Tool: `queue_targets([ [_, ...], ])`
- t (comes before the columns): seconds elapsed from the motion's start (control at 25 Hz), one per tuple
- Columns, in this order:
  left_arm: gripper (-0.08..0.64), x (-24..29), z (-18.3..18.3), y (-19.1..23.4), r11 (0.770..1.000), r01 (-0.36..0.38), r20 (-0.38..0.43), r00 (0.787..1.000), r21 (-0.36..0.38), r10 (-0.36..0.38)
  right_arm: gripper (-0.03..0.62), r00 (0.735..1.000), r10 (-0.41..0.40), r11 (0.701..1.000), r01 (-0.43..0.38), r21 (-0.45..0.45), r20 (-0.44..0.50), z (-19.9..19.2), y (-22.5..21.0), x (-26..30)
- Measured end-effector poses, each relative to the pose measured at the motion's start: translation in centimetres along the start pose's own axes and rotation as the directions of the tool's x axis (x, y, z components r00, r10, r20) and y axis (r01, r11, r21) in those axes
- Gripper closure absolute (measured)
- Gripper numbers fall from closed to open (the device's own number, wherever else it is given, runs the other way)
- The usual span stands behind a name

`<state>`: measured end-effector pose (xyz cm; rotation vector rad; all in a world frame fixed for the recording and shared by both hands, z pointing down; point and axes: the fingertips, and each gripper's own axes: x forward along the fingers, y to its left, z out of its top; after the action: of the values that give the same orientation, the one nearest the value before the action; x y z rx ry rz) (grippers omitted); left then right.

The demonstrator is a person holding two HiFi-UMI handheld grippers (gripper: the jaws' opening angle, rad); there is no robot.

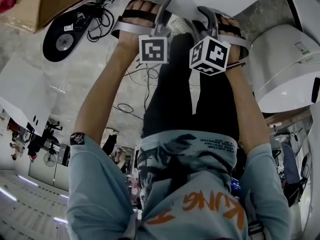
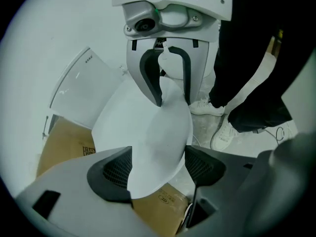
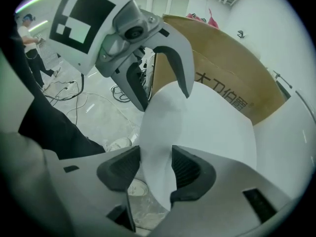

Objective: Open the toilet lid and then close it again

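The white toilet lid (image 2: 148, 132) runs edge-on between the pads of my left gripper (image 2: 158, 169), and both pads touch it. In the right gripper view the same lid (image 3: 207, 127) fills the gap of my right gripper (image 3: 155, 169), whose pads press on both faces. Each gripper sees the other one clamped further along the lid's rim: the right gripper (image 2: 165, 78) from the left gripper view, the left gripper (image 3: 158, 83) from the right. In the head view both hands hold the left gripper (image 1: 165, 4) and right gripper (image 1: 207, 14) close together at the top, with the marker cubes facing the camera.
A white toilet body (image 1: 285, 69) stands at the right of the head view. A brown cardboard box (image 3: 232, 68) lies behind the lid. Cables (image 3: 98, 98) trail over the grey floor, and a bystander's white shoes (image 2: 222, 132) stand close by. A black round device (image 1: 65, 39) lies at upper left.
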<state>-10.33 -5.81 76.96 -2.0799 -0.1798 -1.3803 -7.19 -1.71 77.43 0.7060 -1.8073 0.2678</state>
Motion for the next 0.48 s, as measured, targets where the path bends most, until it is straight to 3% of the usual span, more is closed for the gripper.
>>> queue_targets([
  [0.24, 0.239, -2.0, -0.1, 2.2, 0.983, -0.103, -0.029, 0.994, 0.149, 0.109, 0.422, 0.999, -0.032, 0.999, 0.033, -0.025, 0.037, 1.3, -0.5, -3.6],
  [0.4, 0.254, -4.9, 1.0, 4.1, 0.981, -0.141, 0.007, 0.99, 0.136, 0.141, 0.432, 0.996, -0.065, 0.997, 0.068, -0.037, 0.067, 2.1, -1.3, -7.0],
  [0.48, 0.315, -6.5, 1.7, 5.6, 0.973, -0.199, 0.042, 0.98, 0.12, 0.195, 0.434, 0.992, -0.097, 0.995, 0.099, -0.023, 0.077, 2.6, -2.3, -8.8],
])
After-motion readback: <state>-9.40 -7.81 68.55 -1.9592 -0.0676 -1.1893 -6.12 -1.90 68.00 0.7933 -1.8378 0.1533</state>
